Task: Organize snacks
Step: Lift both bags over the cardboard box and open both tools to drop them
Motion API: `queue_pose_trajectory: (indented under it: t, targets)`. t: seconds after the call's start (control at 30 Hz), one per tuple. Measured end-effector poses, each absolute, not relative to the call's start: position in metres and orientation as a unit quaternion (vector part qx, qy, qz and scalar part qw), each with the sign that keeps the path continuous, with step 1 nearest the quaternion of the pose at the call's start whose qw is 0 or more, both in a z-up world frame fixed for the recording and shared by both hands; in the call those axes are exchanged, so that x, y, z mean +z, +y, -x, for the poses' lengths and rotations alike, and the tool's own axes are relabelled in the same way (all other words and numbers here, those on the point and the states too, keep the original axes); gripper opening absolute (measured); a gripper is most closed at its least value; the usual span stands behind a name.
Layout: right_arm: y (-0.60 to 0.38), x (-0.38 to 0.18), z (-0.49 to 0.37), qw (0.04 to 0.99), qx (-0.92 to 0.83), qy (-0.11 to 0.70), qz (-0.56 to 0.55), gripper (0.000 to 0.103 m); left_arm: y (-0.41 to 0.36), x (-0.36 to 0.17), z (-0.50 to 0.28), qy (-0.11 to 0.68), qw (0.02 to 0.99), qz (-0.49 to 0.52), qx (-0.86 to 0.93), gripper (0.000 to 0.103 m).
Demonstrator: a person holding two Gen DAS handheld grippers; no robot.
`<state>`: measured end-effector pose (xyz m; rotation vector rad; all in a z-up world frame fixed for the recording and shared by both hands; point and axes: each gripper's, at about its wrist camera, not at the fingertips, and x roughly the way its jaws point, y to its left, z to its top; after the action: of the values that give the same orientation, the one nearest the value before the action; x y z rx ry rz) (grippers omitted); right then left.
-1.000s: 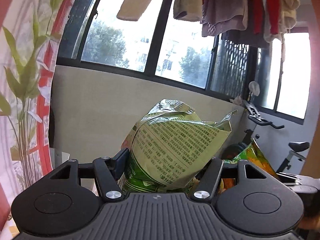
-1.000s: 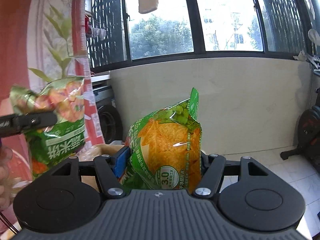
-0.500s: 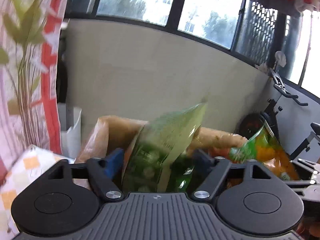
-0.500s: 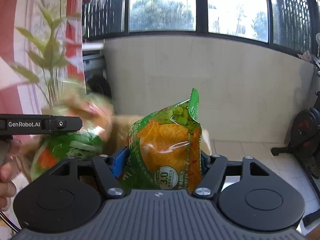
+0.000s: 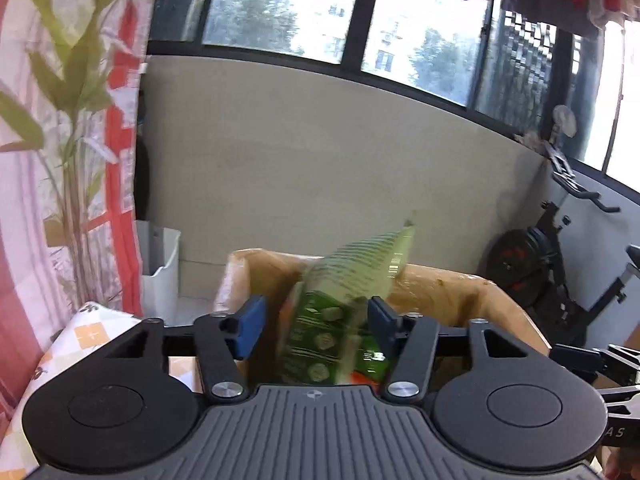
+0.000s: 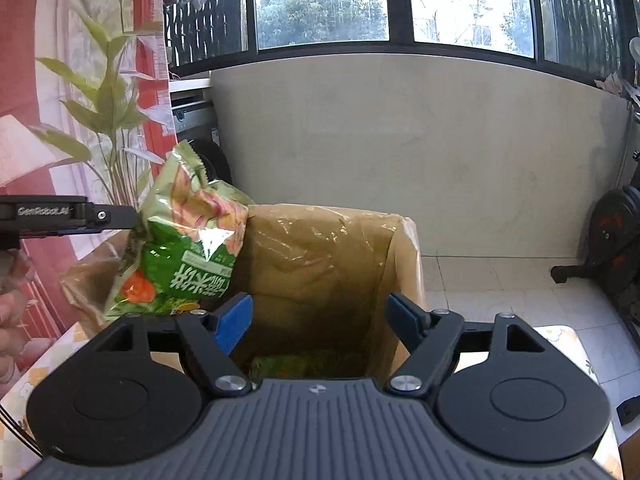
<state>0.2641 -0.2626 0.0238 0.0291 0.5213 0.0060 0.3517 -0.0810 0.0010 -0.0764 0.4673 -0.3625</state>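
Over the tan cardboard box with a plastic liner (image 6: 320,248), both grippers hang pointing down into it. The box stands on a surface with a checked orange-and-white cloth (image 5: 92,332).

The left gripper (image 5: 316,318) has the green foil snack bag with white script (image 5: 340,312) between its fingers. They have just been closing, but they stand apart. A dark gap shows beside the left blue pad, and the bag is smeared, so it looks loose rather than pinched. From the right wrist view the bag (image 6: 188,248) tilts over the box's left rim, its top corner at the left fingers (image 6: 116,216).

The right gripper (image 6: 320,316) has just been opening. Its fingers are spread with nothing between them. A green-orange pack (image 6: 304,362) lies dim at the box bottom.

Step is likely dropping the green bag in. To do it well:
- Spread the left fingers wider so the far pad doesn't drag the foil.
- Keep the drop inside the rim. The bag sits near the left wall and could hang on the liner or tip out onto the cloth.
- Hold the right gripper clear of the fall.
- The foil is light and puffy, so expect it to land askew. Nudge it flat if it props up.
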Motion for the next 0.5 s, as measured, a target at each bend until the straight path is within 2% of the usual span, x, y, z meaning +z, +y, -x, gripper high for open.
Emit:
queue_pose_trajectory:
  t: [0.07,0.13,0.3,0.37,0.43,0.5]
  targets:
    - [-0.262,0.025,-0.259,0.966,0.005,0.257,-0.015,0.077,-0.089,0.003,-0.346,0.223,0.956,0.031,-0.19,0.048]
    - [-0.261,0.026,-0.257,0.966,0.007,0.256,-0.016,0.077,-0.095,0.006,-0.344,0.21,0.955,0.031,-0.208,0.036]
    - [-0.263,0.029,-0.252,0.967,0.011,0.252,-0.02,0.077,-0.113,0.01,-0.346,0.19,0.953,0.024,-0.235,0.033]
    - [-0.264,0.029,-0.251,0.967,0.01,0.252,-0.023,0.077,-0.116,-0.001,-0.361,0.238,0.947,0.022,-0.214,0.033]
    - [-0.265,0.029,-0.25,0.967,0.009,0.255,-0.027,0.077,-0.113,-0.021,-0.376,0.312,0.931,0.036,-0.185,0.024]
    - [-0.266,0.029,-0.247,0.966,0.011,0.256,-0.029,0.077,-0.105,-0.043,-0.381,0.355,0.919,0.056,-0.164,0.024]
